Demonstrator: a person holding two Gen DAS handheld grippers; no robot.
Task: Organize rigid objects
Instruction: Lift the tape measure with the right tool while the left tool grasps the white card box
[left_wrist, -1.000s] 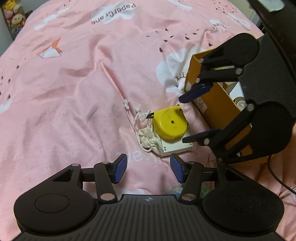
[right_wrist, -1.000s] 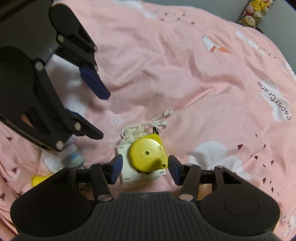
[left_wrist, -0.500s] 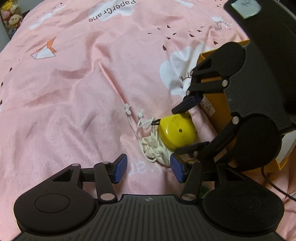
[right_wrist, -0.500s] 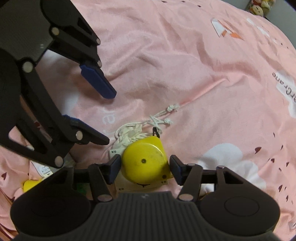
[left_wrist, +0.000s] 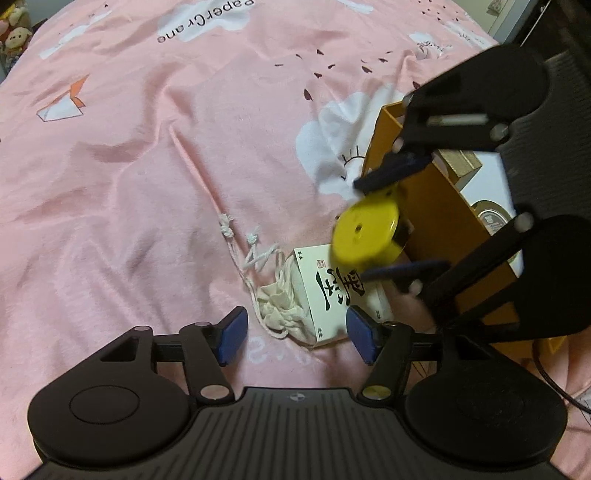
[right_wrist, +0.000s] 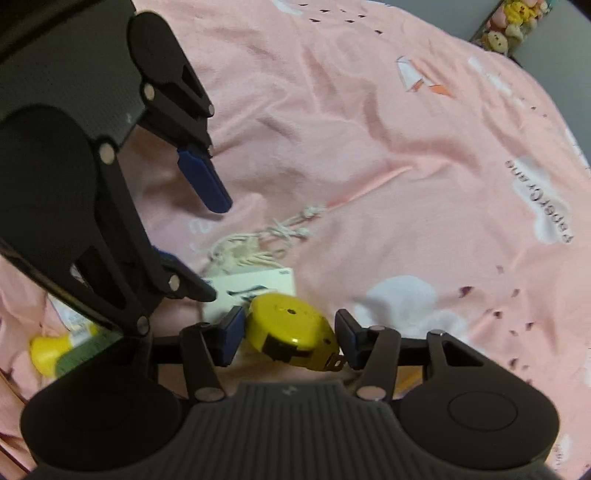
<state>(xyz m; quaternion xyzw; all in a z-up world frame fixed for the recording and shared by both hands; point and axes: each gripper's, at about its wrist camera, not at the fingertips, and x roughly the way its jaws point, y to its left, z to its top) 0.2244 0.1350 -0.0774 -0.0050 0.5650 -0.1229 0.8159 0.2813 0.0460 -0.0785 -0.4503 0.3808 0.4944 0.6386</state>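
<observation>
The right hand-held gripper (right_wrist: 290, 338) is clamped on a yellow tape measure (right_wrist: 291, 330), its blue pads pressed against the case's two sides. In the left wrist view the tape measure (left_wrist: 365, 230) hangs clear of the bed, just above a white box (left_wrist: 332, 291) with black characters on its top, and close to the near wall of an orange cardboard box (left_wrist: 436, 229). That view is blurred around the tape measure, so its exact tilt cannot be told.

The left hand-held gripper (left_wrist: 297, 334) has its jaws apart and opening, with nothing pressed between the pads. The near end of the white box and a small cream drawstring pouch (left_wrist: 275, 306) lie in the gap ahead of it. The pouch touches the white box on the side away from the orange box, and its cord trails off across the pink bedspread (left_wrist: 147, 177) towards the middle of the bed.

The orange cardboard box stands open near one edge of the bed. A round jar lid (left_wrist: 491, 218), something white and a small beige block (left_wrist: 461, 164) show inside it; what else it holds is hidden behind the right gripper's arms.

In the right wrist view a yellow and green object (right_wrist: 62, 354) lies on the bedspread behind the left gripper (right_wrist: 207, 243), too blurred to name. Plush toys (right_wrist: 506, 22) sit beyond the far corner of the bed.
</observation>
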